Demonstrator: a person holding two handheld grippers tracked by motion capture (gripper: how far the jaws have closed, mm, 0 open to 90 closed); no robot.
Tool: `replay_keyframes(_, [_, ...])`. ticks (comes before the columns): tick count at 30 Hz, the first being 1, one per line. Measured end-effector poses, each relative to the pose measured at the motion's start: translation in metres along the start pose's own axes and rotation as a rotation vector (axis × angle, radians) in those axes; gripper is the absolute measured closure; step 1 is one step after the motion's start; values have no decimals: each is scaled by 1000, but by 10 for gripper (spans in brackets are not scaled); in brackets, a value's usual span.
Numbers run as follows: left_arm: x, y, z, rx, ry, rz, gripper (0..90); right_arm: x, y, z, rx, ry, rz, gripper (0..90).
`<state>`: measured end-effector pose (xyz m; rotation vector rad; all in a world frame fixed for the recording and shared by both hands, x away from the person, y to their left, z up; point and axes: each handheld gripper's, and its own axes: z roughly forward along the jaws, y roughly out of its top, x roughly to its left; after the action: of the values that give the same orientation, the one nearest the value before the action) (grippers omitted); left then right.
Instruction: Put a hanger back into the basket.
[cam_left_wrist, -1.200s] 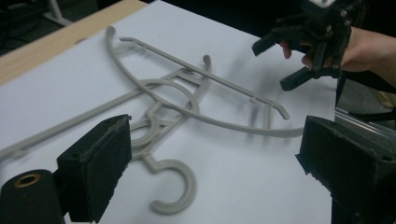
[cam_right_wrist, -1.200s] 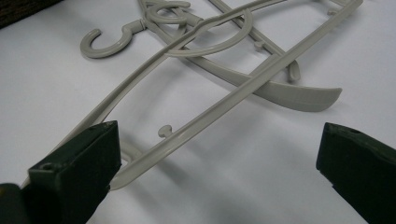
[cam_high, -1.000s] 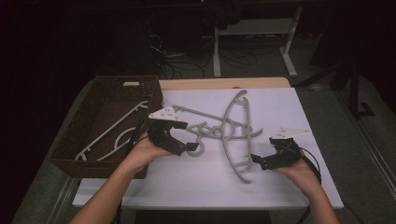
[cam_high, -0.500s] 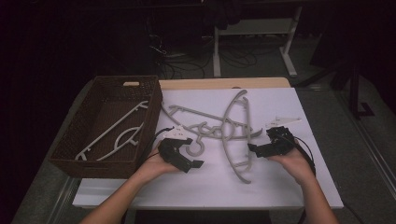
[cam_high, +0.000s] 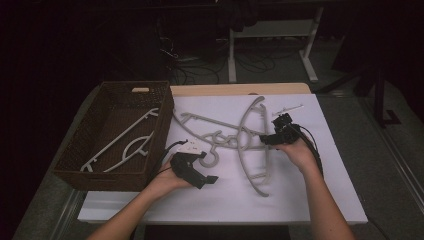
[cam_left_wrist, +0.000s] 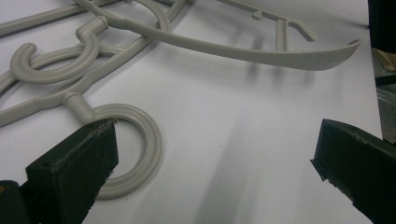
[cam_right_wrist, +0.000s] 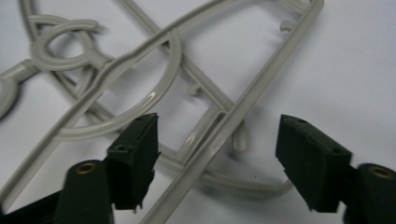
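Several grey plastic hangers (cam_high: 220, 136) lie tangled on the white table top (cam_high: 300, 200). In the high view my left gripper (cam_high: 206, 168) rests low by the round hook of one hanger. In the left gripper view that hook (cam_left_wrist: 140, 140) lies just beside the left jaw, and my left gripper (cam_left_wrist: 215, 172) stands wide open on bare table. My right gripper (cam_high: 267, 140) is at the curved hanger (cam_high: 246, 150) from the right. In the right gripper view, a hanger bar (cam_right_wrist: 224, 133) runs between my right gripper's (cam_right_wrist: 219, 161) jaws, which have just been closing without touching it.
A brown wicker basket (cam_high: 75, 160) stands at the table's left with white hangers (cam_high: 125, 142) inside. A small pale object (cam_high: 287, 107) lies at the far right of the table top. The table's edge drops off near the front. Dark floor, cables and a desk frame lie beyond.
My left gripper sank to the table near the hook. My right gripper slid left and away from me onto the curved hanger, and its jaws narrowed.
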<state>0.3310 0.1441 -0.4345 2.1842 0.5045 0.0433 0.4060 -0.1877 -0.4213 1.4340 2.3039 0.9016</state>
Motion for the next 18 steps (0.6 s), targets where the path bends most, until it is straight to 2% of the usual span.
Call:
replay_keyframes(4, [0, 0, 0, 3, -1, 1, 0, -1, 3, 10, 44, -18, 28, 440])
replay_keyframes(10, [0, 0, 1, 11, -5, -1, 0, -2, 2, 20, 97, -17, 63, 545])
replay_keyframes(12, [0, 0, 2, 12, -6, -1, 0, -1, 3, 21, 102, -9, 66, 578])
replay_keyframes(18, [0, 0, 2, 18, -7, 1, 0, 3, 9, 23, 126, -40, 52, 626])
